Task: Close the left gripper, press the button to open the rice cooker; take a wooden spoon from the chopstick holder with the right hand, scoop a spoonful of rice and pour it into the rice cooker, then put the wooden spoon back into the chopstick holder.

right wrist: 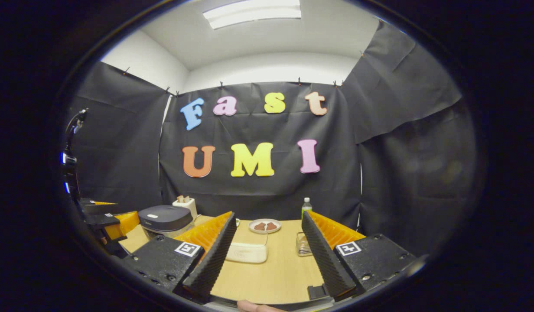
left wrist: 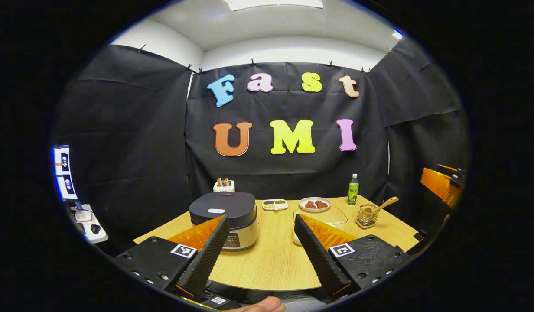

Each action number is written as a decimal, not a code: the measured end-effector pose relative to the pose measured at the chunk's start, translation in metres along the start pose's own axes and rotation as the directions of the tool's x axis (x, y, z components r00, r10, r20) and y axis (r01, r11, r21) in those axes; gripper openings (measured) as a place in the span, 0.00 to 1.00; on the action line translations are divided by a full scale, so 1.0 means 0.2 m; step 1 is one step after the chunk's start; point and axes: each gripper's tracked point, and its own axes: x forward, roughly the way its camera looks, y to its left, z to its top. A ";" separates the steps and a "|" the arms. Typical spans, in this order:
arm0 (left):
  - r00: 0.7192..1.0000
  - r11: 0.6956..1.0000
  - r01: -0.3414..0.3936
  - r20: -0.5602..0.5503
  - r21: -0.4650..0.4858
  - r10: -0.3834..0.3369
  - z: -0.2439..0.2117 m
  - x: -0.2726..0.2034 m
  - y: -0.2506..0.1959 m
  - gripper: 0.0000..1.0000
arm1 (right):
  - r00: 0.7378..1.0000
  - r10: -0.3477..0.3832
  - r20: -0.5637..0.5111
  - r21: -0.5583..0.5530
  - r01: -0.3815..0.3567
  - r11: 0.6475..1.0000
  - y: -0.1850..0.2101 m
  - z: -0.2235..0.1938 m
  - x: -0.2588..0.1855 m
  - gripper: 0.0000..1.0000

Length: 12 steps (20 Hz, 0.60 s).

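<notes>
Rice cooker [left wrist: 223,216] sat at the left of the counter [left wrist: 271,255] with its dark lid down, and the wooden spoon [left wrist: 382,205] stood in the chopstick holder [left wrist: 366,216] at the right, its bowl leaning up and out over the rim. That arrangement fitted two stages equally: the cooker waiting to be opened with the spoon yet to be lifted, or the spoon already returned and the lid down again. You could not settle which from this moment. With the lid shut, nothing inside the cooker could be seen, so whether any rice had gone in was hidden.

Your left hand-held gripper [left wrist: 260,242] hung above the near edge of the counter with its fingers spread wide and nothing between them, the cooker just behind the left one. Your right hand-held gripper [right wrist: 267,255] was likewise spread wide and held nothing, well back from the holder.

Between cooker and holder stood a clear container [left wrist: 323,219]; in the right gripper view it looked pale inside, probably the rice, though you could not be sure. Behind it lay a small divided dish [left wrist: 275,204] with dark bits, a plate [left wrist: 315,204] with two brownish pieces, and a green bottle [left wrist: 353,190] upright near the wall
</notes>
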 end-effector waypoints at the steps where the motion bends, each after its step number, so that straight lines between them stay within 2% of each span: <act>1: 1.000 1.000 0.007 0.011 -0.003 -0.007 0.03 -0.01 -0.01 0.96 | 1.000 -0.006 -0.010 0.003 0.006 1.000 -0.01 -0.01 0.01 0.98; 5: 0.999 1.000 -0.004 0.038 -0.018 0.005 0.04 -0.03 0.02 0.95 | 0.999 0.008 -0.040 0.019 -0.007 1.000 0.00 -0.05 0.02 0.98; 8: 0.999 0.999 -0.023 0.044 -0.025 0.024 0.05 -0.02 0.05 0.95 | 0.999 -0.031 -0.009 -0.011 0.031 0.999 -0.05 -0.02 0.02 0.96; 12: 0.998 0.999 -0.030 0.056 -0.033 0.032 0.04 -0.01 0.07 0.95 | 1.000 -0.026 -0.005 -0.012 0.026 1.000 -0.04 -0.03 0.00 0.98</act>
